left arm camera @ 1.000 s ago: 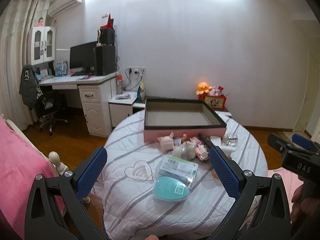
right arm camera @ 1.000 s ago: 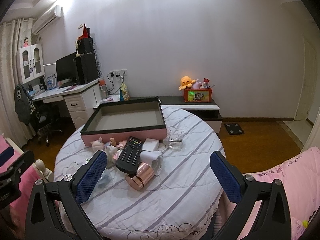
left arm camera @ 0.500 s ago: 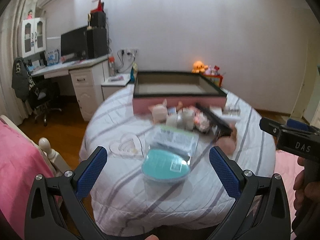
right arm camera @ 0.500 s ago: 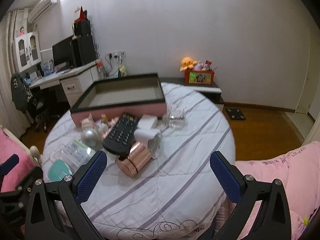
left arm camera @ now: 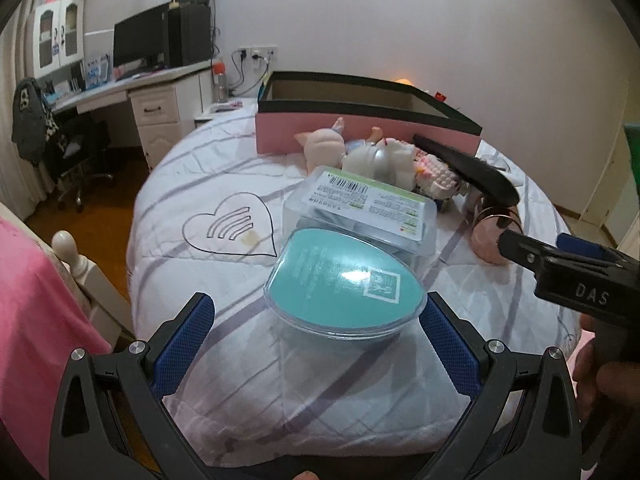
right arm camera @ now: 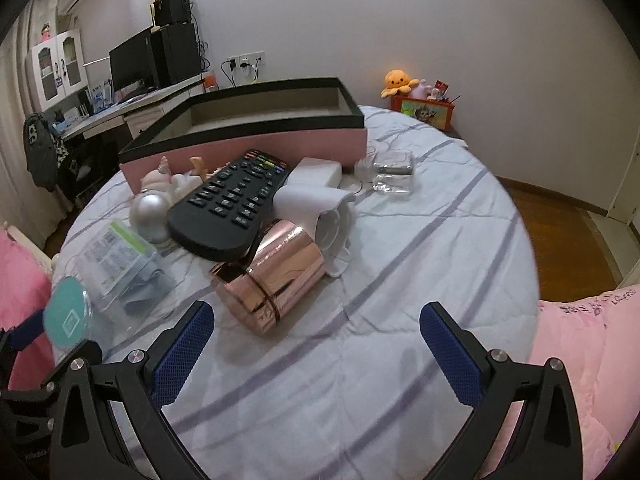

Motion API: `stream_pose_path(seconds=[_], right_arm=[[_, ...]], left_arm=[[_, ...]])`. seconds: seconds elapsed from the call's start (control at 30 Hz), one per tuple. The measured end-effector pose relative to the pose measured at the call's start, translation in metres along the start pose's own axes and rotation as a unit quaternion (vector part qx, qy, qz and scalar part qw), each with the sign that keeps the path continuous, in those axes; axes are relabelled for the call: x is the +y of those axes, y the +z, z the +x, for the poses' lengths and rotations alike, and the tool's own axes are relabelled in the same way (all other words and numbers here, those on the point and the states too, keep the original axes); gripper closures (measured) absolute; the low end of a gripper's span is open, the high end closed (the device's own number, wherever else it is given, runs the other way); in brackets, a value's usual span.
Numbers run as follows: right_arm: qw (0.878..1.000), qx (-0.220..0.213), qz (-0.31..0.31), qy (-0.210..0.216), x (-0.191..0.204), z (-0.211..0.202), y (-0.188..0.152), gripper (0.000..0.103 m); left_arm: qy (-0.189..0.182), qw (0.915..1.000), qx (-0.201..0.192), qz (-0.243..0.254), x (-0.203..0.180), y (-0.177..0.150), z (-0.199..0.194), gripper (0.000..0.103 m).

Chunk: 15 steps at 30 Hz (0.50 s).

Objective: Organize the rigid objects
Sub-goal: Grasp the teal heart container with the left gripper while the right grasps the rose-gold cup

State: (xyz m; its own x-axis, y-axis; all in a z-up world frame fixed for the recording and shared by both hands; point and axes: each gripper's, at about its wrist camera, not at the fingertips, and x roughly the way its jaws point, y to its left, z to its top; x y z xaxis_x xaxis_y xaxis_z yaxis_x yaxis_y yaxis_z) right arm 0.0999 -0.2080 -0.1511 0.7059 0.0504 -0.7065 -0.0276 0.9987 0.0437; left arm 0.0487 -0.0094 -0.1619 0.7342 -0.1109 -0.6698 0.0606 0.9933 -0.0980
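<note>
Several rigid things crowd the round tabletop (right arm camera: 400, 280), and we take them from largest to smallest. Our pink box with the black rim (right arm camera: 248, 140) stands open at the far side, stiff-walled and likely the place to fill. Leaning across the heap in front of it, the black remote control (right arm camera: 230, 200) should be light and stiff; we would grip it across its narrow sides. A clear plastic case with a printed label (left arm camera: 360, 212) looks slick, so its short edges suit best. Touching it on the near side, the teal-topped clear case (left arm camera: 344, 284) sits just ahead of our left gripper (left arm camera: 316, 340), whose jaws stand wide apart and hold nothing; we judge it smooth, light and apt to slide. The rose-gold cylinder (right arm camera: 272, 276) on its side could roll and dent, and it lies ahead of our right gripper (right arm camera: 316, 344), jaws equally wide and empty. Behind it a white mug (right arm camera: 320, 216) lies tipped over, hard but breakable.
</note>
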Motion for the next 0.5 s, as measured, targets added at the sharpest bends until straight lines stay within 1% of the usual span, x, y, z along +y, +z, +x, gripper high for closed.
stream_pose_path(seconds=[0.1,0.2,0.23,0.27,0.3,0.33,0.37,0.43,0.5], right_arm=[[1.0,0.003,-0.002,0.008,0.003,0.012,0.003,0.002],[1.0,0.007,-0.01,0.026,0.007,0.021,0.006,0.01],[0.999,0.007,-0.013,0.033,0.008,0.024,0.006,0.02],[0.999,0.008,-0.018,0.044,0.011,0.025,0.005,0.035],[0.998,0.01,-0.023,0.05,0.013,0.026,0.004,0.042],[0.998,0.01,-0.027,0.051,0.015,0.027,0.004,0.042],[0.998,0.007,-0.032,0.046,0.018,0.026,0.003,0.042],[0.998,0.007,-0.028,0.058,0.016,0.025,0.003,0.043],[0.997,0.008,-0.023,0.069,0.012,0.022,0.001,0.044]], left_arm=[[0.001,1.0,0.0,0.0,0.001,0.002,0.007,0.0],[-0.004,1.0,0.004,0.002,0.004,0.004,0.014,0.003],[-0.005,1.0,0.004,0.004,0.005,0.003,0.015,0.008],[-0.003,1.0,0.002,0.007,0.005,0.004,0.015,0.016],[-0.004,0.9999,0.001,0.01,0.005,0.004,0.014,0.023],[-0.005,0.9999,0.001,0.011,0.005,0.005,0.013,0.029],[-0.012,0.9999,0.001,0.01,0.007,0.006,0.012,0.029],[-0.023,0.9997,0.001,0.006,0.011,0.008,0.011,0.029],[-0.025,0.9997,-0.001,0.006,0.012,0.008,0.008,0.029]])
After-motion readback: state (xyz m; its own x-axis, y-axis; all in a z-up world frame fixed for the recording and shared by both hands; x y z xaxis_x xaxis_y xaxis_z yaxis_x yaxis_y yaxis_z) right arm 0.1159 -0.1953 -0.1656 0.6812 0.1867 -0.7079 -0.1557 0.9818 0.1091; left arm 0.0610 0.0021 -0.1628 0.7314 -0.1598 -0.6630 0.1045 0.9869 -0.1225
